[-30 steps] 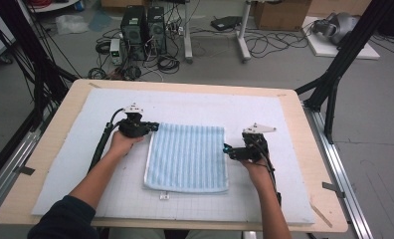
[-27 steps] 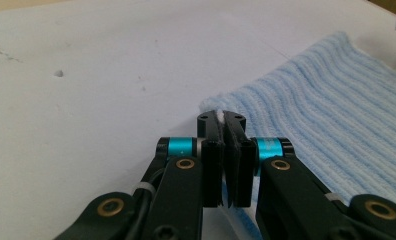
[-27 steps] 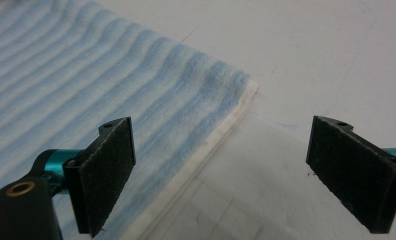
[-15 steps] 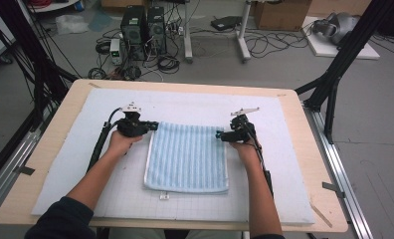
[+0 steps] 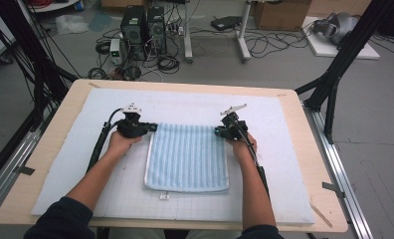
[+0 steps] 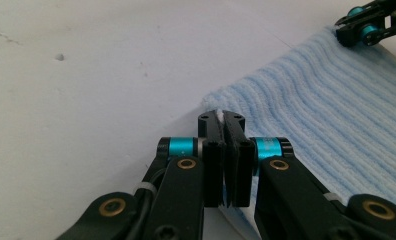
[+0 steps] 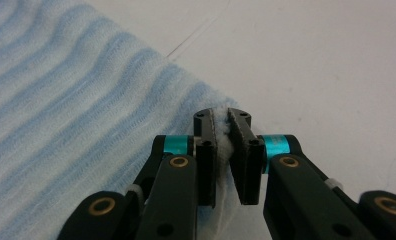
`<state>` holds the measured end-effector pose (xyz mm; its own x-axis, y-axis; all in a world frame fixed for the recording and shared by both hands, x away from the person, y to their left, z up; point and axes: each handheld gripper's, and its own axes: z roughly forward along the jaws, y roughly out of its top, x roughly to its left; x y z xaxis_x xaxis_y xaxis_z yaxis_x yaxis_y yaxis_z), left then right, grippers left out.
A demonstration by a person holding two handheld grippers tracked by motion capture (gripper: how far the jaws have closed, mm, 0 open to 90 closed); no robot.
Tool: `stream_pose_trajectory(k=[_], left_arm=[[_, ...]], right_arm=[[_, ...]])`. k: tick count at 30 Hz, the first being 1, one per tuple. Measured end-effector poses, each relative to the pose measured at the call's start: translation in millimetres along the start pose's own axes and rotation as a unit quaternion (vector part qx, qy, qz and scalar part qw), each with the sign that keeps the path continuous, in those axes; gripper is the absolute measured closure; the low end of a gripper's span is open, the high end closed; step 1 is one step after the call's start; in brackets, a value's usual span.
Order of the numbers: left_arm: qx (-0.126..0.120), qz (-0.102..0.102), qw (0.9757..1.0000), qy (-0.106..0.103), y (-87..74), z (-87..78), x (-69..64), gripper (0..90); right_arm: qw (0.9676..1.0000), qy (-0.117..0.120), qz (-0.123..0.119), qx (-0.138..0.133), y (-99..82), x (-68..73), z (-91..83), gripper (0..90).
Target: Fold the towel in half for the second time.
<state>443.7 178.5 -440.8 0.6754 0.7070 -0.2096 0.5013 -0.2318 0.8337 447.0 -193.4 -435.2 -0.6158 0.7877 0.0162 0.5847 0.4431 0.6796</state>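
Observation:
A light blue striped towel (image 5: 187, 157) lies flat on the white mat (image 5: 284, 164), folded into a rectangle. My left gripper (image 5: 152, 127) is shut on the towel's far left corner; in the left gripper view its jaws (image 6: 225, 120) pinch the white edge of the towel (image 6: 336, 115). My right gripper (image 5: 218, 132) sits at the far right corner. Its jaws have just been closing, and in the right gripper view they (image 7: 222, 120) press on the bunched corner of the towel (image 7: 76, 115). The right gripper (image 6: 358, 31) also appears far off in the left gripper view.
The mat covers a wooden table (image 5: 314, 124). Black frame posts (image 5: 334, 74) stand at both sides. Beyond the far edge, computer towers (image 5: 143, 25), cables and boxes sit on the floor.
My right gripper has moved from the towel's right side up to its far right corner and closed on it. The left gripper has stayed put on its corner.

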Motion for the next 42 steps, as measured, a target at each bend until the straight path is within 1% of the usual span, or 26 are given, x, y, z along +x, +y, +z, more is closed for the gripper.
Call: stream_pose_trajectory(k=[2, 4, 5, 6, 8, 9, 11, 13, 15, 17, 18, 19, 23, 24, 26, 28, 30, 31, 32, 35, 40, 42], left_arm=[[-0.026, -0.002, 0.9996, 0.010, 3.9, -1.3, -0.6, 87.1], [-0.042, 0.015, 0.9986, 0.027, 6.8, -1.0, -3.3, 87.2], [-0.047, 0.020, 0.9981, 0.034, 7.8, -1.1, -3.6, 87.2], [-0.055, 0.013, 0.9977, 0.037, 8.3, -1.4, -3.3, 87.2], [-0.062, -0.003, 0.9976, 0.030, 8.6, -3.6, -1.5, 87.2], [-0.059, -0.004, 0.9980, 0.024, 8.5, -5.0, -0.9, 87.1], [-0.057, 0.000, 0.9983, 0.012, 8.8, -9.0, -1.5, 87.0], [-0.062, 0.004, 0.9980, 0.002, 10.8, -13.8, -4.2, 87.0], [-0.065, 0.012, 0.9978, 0.001, 13.6, -18.6, -9.2, 86.9], [-0.063, 0.026, 0.9976, 0.003, 15.9, -23.3, -15.6, 86.9], [-0.071, 0.029, 0.9971, 0.003, 15.9, -26.3, -18.8, 87.0], [-0.082, 0.030, 0.9962, 0.000, 14.6, -29.7, -21.7, 87.0], [-0.085, 0.036, 0.9957, -0.005, 7.0, -40.0, -29.1, 86.9], [-0.087, 0.039, 0.9954, -0.002, 4.4, -42.4, -31.2, 86.9], [-0.088, 0.043, 0.9952, -0.003, -0.6, -47.3, -36.3, 86.9], [-0.092, 0.050, 0.9944, -0.011, -6.8, -52.4, -42.9, 87.0], [-0.093, 0.053, 0.9941, -0.017, -12.8, -58.1, -48.3, 86.9], [-0.097, 0.055, 0.9936, -0.020, -16.1, -61.2, -50.9, 86.9], [-0.099, 0.056, 0.9932, -0.023, -19.2, -63.7, -53.4, 86.9], [-0.096, 0.061, 0.9931, -0.028, -28.7, -69.8, -59.5, 86.8], [-0.093, 0.062, 0.9932, -0.033, -45.2, -76.1, -70.1, 86.8], [-0.091, 0.065, 0.9931, -0.035, -50.3, -78.7, -74.7, 86.8]], right_arm=[[0.9998, -0.009, 0.009, -0.012, 0.5, -2.0, -1.0, 82.8], [0.9991, -0.023, 0.016, -0.032, 2.3, -4.2, -3.2, 82.8], [0.9983, -0.031, 0.021, -0.044, 3.9, -4.8, -4.4, 82.8], [0.9975, -0.037, 0.024, -0.056, 5.5, -4.4, -5.5, 82.8], [0.9964, -0.043, 0.022, -0.071, 8.0, -2.7, -7.4, 82.7], [0.9962, -0.043, 0.018, -0.074, 8.4, -1.8, -8.3, 82.7], [0.9965, -0.040, 0.009, -0.073, 7.8, -0.3, -11.4, 82.7], [0.9962, -0.037, 0.006, -0.078, 6.2, 1.5, -16.2, 82.7], [0.9957, -0.037, 0.004, -0.085, 4.4, 3.9, -21.6, 82.7], [0.9951, -0.037, -0.004, -0.092, 2.9, 5.9, -27.0, 82.7], [0.9950, -0.036, -0.004, -0.094, 1.9, 7.7, -30.1, 82.7], [0.9947, -0.035, -0.008, -0.096, 1.0, 8.5, -32.8, 82.7], [0.9935, -0.027, -0.009, -0.110, -5.1, 14.4, -46.0, 82.7], [0.9931, -0.024, -0.009, -0.115, -7.0, 16.8, -49.1, 82.7], [0.9923, -0.022, -0.014, -0.121, -11.6, 22.3, -54.8, 82.7], [0.9921, -0.021, -0.020, -0.122, -17.7, 29.1, -60.4, 82.7], [0.9920, -0.017, -0.024, -0.122, -24.8, 34.7, -65.7, 82.7], [0.9927, -0.015, -0.024, -0.117, -27.6, 37.0, -68.4, 82.7], [0.9921, -0.015, -0.026, -0.122, -31.2, 40.3, -71.4, 82.7], [0.9912, -0.011, -0.029, -0.129, -41.3, 49.0, -78.6, 82.7], [0.9911, -0.012, -0.037, -0.128, -57.4, 60.9, -85.4, 82.6], [0.9912, -0.012, -0.033, -0.128, -63.3, 64.9, -87.9, 82.6]])
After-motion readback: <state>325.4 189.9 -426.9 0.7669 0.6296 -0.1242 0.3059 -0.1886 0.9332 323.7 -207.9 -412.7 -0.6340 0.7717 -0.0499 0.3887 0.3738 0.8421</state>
